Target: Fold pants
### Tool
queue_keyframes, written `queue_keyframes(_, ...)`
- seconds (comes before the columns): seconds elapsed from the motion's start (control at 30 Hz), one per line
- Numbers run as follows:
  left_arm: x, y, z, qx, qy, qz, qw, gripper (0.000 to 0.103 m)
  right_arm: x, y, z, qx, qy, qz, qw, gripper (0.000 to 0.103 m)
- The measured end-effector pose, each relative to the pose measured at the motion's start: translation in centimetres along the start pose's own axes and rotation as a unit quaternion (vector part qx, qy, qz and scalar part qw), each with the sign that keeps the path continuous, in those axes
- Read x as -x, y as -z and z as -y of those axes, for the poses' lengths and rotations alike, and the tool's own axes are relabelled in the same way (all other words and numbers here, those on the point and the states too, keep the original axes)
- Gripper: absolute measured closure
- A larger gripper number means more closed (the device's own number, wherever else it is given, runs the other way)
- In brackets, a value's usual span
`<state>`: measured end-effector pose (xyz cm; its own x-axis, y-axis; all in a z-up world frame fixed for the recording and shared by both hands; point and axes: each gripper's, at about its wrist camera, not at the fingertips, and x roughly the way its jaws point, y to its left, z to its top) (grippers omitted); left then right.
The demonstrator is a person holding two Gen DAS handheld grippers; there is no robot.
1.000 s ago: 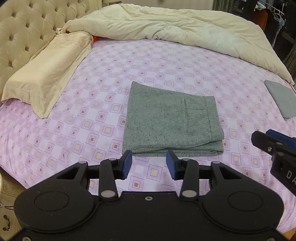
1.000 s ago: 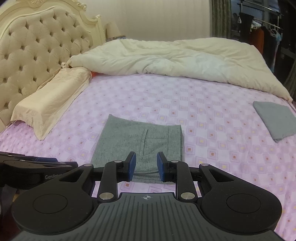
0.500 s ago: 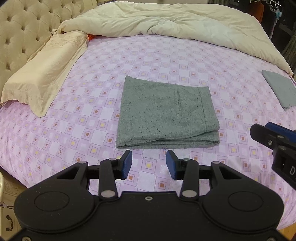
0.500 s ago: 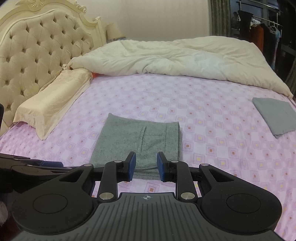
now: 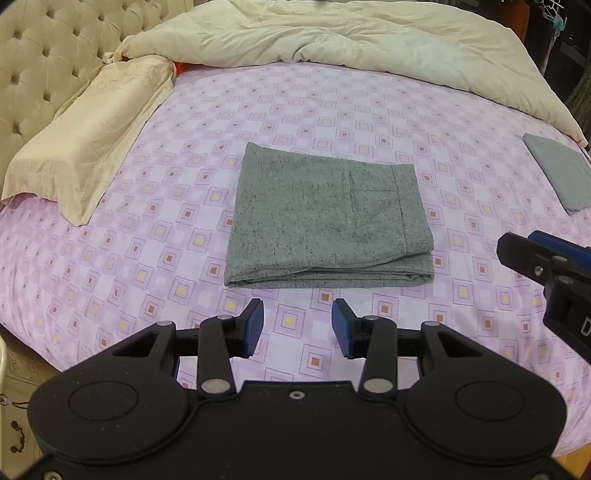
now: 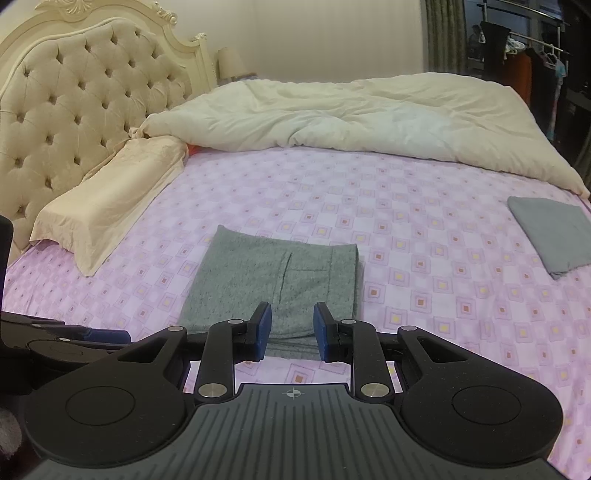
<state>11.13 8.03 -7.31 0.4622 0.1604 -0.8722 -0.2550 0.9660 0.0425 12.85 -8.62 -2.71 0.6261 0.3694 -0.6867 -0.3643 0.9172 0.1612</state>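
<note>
As both tools draw back toward the near edge of the bed, the pants (image 5: 328, 221) sit a little farther off than they did a second ago, when the blue pads nearly overlapped the cloth's near edge in the left view; now a strip of bare sheet shows between the left tool (image 5: 297, 328) and the fold. The left tool is released, its pads apart and holding nothing. The right tool (image 6: 291, 332) is likewise released and empty, hanging above the near right part of the pants. I judge from this retreat that the folding is finished, or very nearly so, and that nothing is left to grip.

The pants lie in the middle of the bed as a squarish, layered bundle of grey, speckled, fleecy knit, with stitched pocket lines on top and stacked edges showing along the near side. The sheet (image 5: 332, 107) beneath is smooth, printed with lilac and white squares. At the far side a cream duvet (image 5: 332, 33) lies bunched and puffy. To the left a satiny beige pillow (image 5: 92, 136) rests against a tufted headboard (image 6: 74, 110). At the far right lies a smaller, smoother folded grey cloth (image 6: 550, 232), well apart from the pants.
</note>
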Motion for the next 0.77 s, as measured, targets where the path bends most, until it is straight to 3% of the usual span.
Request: queue_keyframes(0.77, -0.41, -0.03, -0.33, -0.011, -0.004, 0.003, 0.9999, 0.052, -0.50, 0.02, -0.46, 0.000, -0.001, -0.013, 1.000, 0.079)
